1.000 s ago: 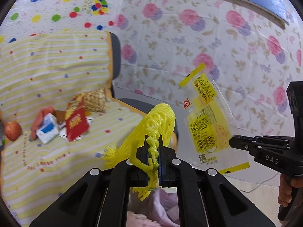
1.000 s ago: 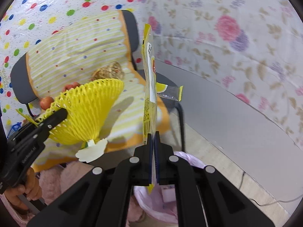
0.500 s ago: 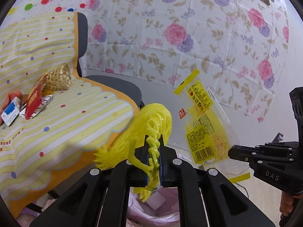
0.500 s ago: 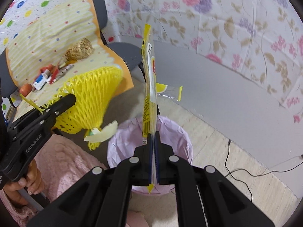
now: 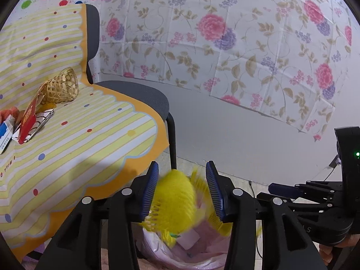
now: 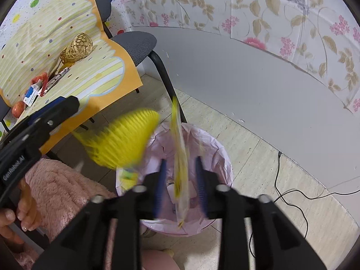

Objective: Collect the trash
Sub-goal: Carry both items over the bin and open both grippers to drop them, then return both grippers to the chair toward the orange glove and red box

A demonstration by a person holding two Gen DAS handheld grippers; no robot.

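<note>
Both grippers are over the pink-lined trash bin (image 6: 216, 148). The left gripper (image 5: 182, 191) has its jaws opening, and the yellow foam fruit net (image 5: 175, 204) sits blurred between them, pads not pressing it. Same for the right gripper (image 6: 180, 175): jaws opening, the yellow snack wrapper (image 6: 180, 157) loose between them, right above the bin.

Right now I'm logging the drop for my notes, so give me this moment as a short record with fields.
left gripper: jaws opening, pads clear of the yellow foam net, which looks blurred, above the bin
right gripper: jaws opening, pads clear of the yellow snack wrapper between them
bin: pink liner, on the floor below both grippers
chair: striped cloth with a wicker basket lying on it
</note>
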